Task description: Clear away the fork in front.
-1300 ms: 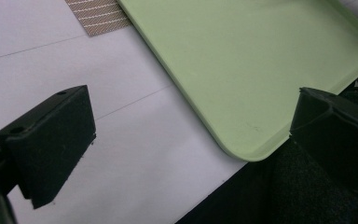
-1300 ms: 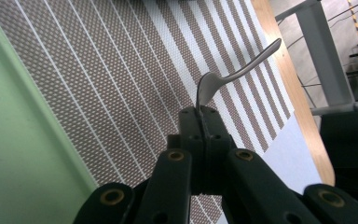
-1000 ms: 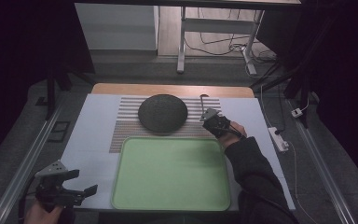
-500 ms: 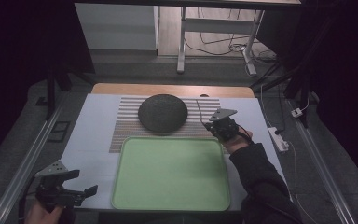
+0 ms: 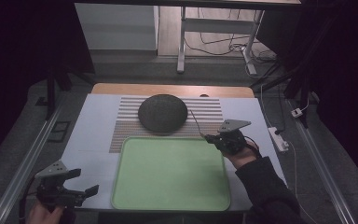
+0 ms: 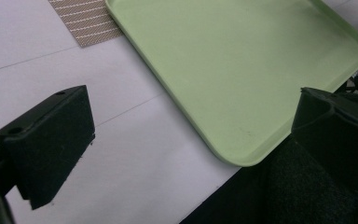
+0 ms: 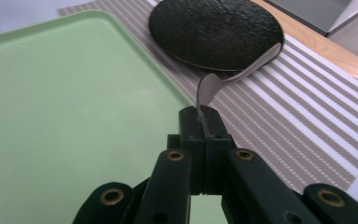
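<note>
A: High view: a green tray [image 5: 170, 175] is seen at the near middle of the table [image 5: 91, 140], with nothing lying in it. A dark round dish [image 5: 162, 113] is set on the striped mat [image 5: 121, 128] just beyond the tray; whether anything is in it cannot be told.

B: Right gripper view: the right gripper [image 7: 204, 125] is seen with its jaws pressed together on the end of a bent metal utensil [image 7: 235, 70], probably a spoon. The utensil is held above the mat, beside the tray's far right corner, its far end reaching over the rim of the dish.

A: In the high view the utensil is reduced to a thin line (detail is lost there).

B: Left gripper view: the left gripper [image 6: 186, 130] is seen with its jaws spread wide and nothing between them, above the bare table at the tray's near left corner.
</note>
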Demonstrator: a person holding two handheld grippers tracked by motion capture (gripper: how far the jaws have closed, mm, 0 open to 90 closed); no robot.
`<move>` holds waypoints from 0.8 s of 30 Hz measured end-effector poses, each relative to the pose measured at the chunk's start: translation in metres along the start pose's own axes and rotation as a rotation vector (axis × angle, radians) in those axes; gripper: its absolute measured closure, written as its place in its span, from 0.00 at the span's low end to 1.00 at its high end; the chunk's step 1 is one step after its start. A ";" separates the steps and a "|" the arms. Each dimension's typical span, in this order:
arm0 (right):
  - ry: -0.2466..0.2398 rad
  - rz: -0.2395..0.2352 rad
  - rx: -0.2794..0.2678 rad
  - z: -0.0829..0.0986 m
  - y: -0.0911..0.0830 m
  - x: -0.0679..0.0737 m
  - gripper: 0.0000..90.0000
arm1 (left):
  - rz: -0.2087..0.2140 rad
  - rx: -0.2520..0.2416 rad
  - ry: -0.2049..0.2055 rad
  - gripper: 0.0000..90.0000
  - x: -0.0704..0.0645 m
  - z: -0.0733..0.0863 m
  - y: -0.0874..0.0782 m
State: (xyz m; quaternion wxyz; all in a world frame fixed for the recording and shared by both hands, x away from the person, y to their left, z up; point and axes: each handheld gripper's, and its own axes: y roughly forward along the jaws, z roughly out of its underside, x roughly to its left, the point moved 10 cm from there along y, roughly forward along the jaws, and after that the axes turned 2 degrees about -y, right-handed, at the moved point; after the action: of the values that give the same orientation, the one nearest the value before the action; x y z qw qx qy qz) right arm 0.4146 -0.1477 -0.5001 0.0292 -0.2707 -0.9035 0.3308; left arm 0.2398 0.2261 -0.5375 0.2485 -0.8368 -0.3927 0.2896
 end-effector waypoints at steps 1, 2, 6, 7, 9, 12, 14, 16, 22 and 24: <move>0.000 0.000 0.000 0.000 0.000 0.000 1.00 | -0.001 -0.002 0.004 0.00 -0.001 -0.001 0.000; 0.002 -0.011 -0.003 0.001 -0.002 0.004 1.00 | 0.003 -0.005 0.006 0.00 -0.001 -0.002 0.000; 0.008 -0.051 -0.012 0.005 -0.006 0.018 1.00 | 0.027 -0.006 0.020 0.00 -0.005 -0.005 0.001; 0.008 -0.060 -0.013 0.006 -0.007 0.022 1.00 | 0.033 -0.002 0.026 0.00 -0.006 -0.005 0.002; 0.007 -0.077 -0.022 0.006 -0.009 0.030 1.00 | 0.056 0.007 0.034 0.00 -0.009 -0.006 0.005; 0.008 -0.103 -0.029 0.007 -0.012 0.042 1.00 | 0.086 0.010 0.040 0.00 -0.014 -0.009 0.010; 0.004 -0.123 -0.032 0.008 -0.013 0.050 1.00 | 0.098 0.008 0.056 0.00 -0.017 -0.012 0.012; -0.002 -0.136 -0.030 0.009 -0.015 0.056 1.00 | 0.101 0.005 0.084 0.00 -0.021 -0.016 0.015; -0.001 -0.178 -0.046 0.010 -0.020 0.074 1.00 | 0.137 0.003 0.135 0.00 -0.031 -0.029 0.027; 0.016 -0.203 -0.058 0.009 -0.022 0.080 1.00 | 0.144 0.006 0.156 0.00 -0.034 -0.033 0.032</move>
State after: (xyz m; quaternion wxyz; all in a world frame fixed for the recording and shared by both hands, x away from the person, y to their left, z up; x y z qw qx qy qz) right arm 0.3338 -0.1265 -0.5037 0.0617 -0.1811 -0.9353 0.2976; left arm 0.2613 0.1741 -0.5247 0.2593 -0.8821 -0.3100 0.2419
